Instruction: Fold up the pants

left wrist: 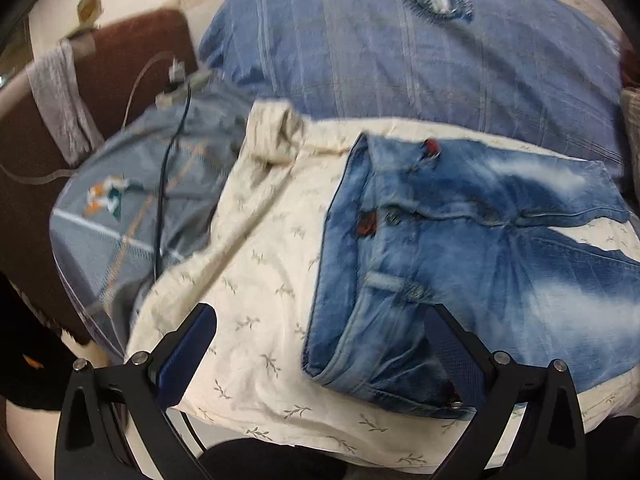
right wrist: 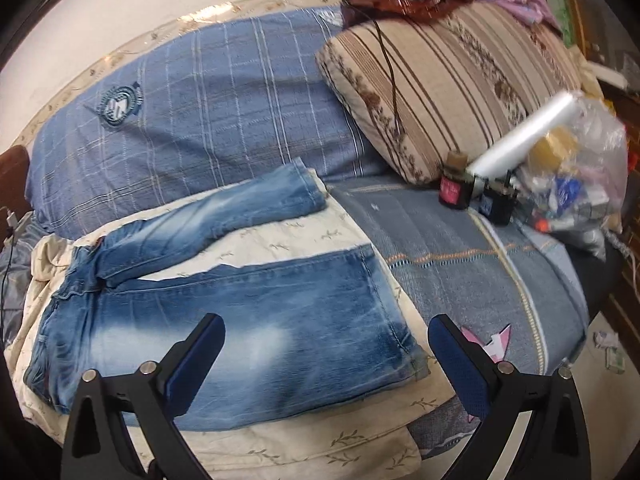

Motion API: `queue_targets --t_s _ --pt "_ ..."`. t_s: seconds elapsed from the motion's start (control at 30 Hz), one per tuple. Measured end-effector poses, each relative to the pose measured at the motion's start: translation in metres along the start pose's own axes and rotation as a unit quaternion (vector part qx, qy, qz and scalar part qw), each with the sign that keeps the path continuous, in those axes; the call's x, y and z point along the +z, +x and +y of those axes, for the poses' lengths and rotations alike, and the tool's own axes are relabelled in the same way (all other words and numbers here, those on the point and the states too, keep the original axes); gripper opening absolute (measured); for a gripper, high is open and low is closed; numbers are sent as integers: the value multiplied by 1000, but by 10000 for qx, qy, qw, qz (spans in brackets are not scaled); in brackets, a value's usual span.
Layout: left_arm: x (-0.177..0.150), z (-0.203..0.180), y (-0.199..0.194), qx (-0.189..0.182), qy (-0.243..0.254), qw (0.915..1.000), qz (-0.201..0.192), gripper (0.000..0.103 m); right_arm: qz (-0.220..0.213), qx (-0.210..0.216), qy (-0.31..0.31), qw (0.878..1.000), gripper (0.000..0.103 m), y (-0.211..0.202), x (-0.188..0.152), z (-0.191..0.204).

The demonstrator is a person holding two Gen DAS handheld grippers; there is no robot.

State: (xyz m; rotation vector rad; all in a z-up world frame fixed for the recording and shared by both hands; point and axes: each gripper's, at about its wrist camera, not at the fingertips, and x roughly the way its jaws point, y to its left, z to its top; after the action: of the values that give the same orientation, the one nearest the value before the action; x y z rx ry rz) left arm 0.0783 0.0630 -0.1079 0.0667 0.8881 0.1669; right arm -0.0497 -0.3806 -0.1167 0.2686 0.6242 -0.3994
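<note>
Faded blue jeans (left wrist: 460, 264) lie on a cream leaf-print cloth (left wrist: 260, 280) on the bed. Their waistband is at the left and the two legs spread toward the right. My left gripper (left wrist: 320, 344) is open and empty, hovering by the waistband's near corner, its right finger (left wrist: 456, 356) over the denim. In the right wrist view the jeans (right wrist: 248, 304) show both legs, the far leg angled away. My right gripper (right wrist: 326, 356) is open and empty above the near leg's hem end.
A blue checked pillow (right wrist: 192, 120) lies behind the jeans and a striped pillow (right wrist: 440, 96) to its right. Small bottles (right wrist: 454, 188) and a plastic bag of items (right wrist: 572, 184) sit on the grey-blue bedspread (right wrist: 460, 260). A black cable (left wrist: 168, 176) crosses the bedspread at left, near a brown chair (left wrist: 132, 52).
</note>
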Motion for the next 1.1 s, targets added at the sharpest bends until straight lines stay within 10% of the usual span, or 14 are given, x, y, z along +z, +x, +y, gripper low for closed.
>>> queue_targets --t_s 0.3,0.63,0.7,0.97,1.1 --pt "-18 40 55 -190 -736 9946 703 101 472 249 396 9978 95 35 -9 -31" --pt "-34 38 81 -1088 -1044 9835 996 48 973 267 249 9946 60 74 -21 -25" --pt "-33 34 80 -1106 -960 9846 959 44 951 262 59 9951 40 74 -22 -19" --pt "-28 24 90 -1086 -801 9872 851 46 834 55 19 9965 20 73 -28 -16" --pt "-31 18 83 -911 -468 9929 606 13 838 39 53 9965 11 70 -28 -19"
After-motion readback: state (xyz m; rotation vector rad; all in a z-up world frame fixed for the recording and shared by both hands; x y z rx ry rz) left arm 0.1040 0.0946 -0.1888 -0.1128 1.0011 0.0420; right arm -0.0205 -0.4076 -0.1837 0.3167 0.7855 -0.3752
